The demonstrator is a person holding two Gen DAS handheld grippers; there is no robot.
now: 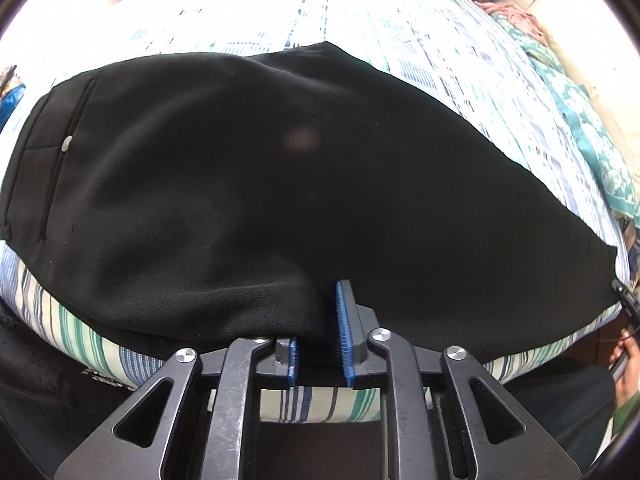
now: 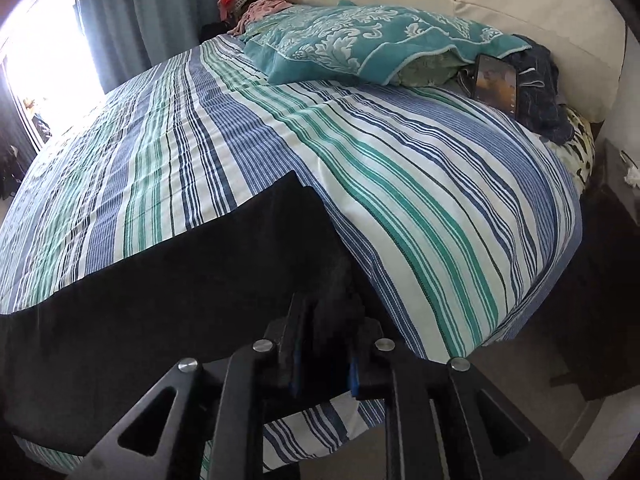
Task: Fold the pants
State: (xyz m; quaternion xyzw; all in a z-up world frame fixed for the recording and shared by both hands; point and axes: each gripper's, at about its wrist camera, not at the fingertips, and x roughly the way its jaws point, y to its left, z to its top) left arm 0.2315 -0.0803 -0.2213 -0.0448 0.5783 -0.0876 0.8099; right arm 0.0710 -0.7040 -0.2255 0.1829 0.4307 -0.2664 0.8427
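Observation:
Black pants (image 1: 280, 184) lie spread across the striped bed sheet (image 1: 360, 20), waistband and a pocket with a metal stud at the left, leg hem at the right. My left gripper (image 1: 320, 320) is at the pants' near edge with a fold of black cloth between its blue pads (image 1: 345, 320), shut on it. In the right wrist view the pants (image 2: 180, 280) stretch left from my right gripper (image 2: 324, 320), whose fingers are closed on the cloth at the hem end.
The striped sheet (image 2: 400, 184) covers a bed. A teal patterned blanket (image 2: 360, 48), a tablet (image 2: 496, 84) and dark clothes lie by the white headboard. Curtains and a bright window are at the left. A dark nightstand (image 2: 612, 280) stands at the right.

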